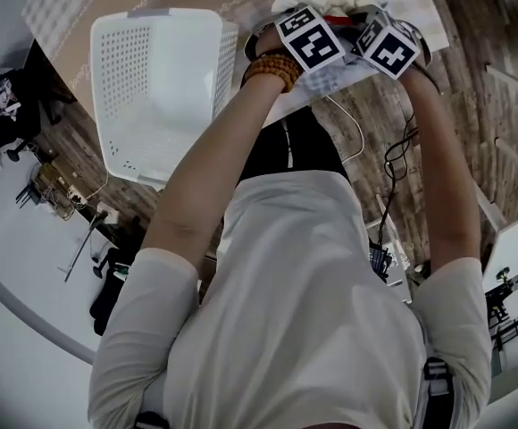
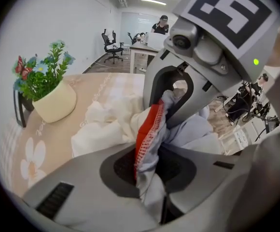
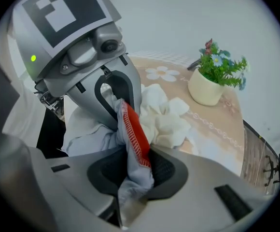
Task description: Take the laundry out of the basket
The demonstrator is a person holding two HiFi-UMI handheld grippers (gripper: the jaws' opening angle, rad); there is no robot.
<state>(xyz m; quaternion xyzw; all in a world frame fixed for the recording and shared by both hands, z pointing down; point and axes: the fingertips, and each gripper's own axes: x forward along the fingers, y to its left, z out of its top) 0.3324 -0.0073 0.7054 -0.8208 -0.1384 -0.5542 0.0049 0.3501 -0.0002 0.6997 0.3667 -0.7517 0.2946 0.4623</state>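
Placement looks to be the step in hand: the left hand-held gripper [image 2: 147,156] and the right hand-held gripper [image 3: 133,166], jaws nearly closed, each pinch one grey, red-trimmed garment [image 2: 193,132] above the white laundry heap [image 2: 101,124] on the worktop [image 2: 94,88]. The next move calls for laying it down, then letting go. The basket [image 1: 121,61], upper left in the head view, looks empty.

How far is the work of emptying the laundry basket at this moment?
Done: a white cloth pile lies on the table, and the basket looks empty. In hand: the left hand-held gripper and right hand-held gripper both pinch a grey garment with red trim. Left: only laying this garment down, it seems.
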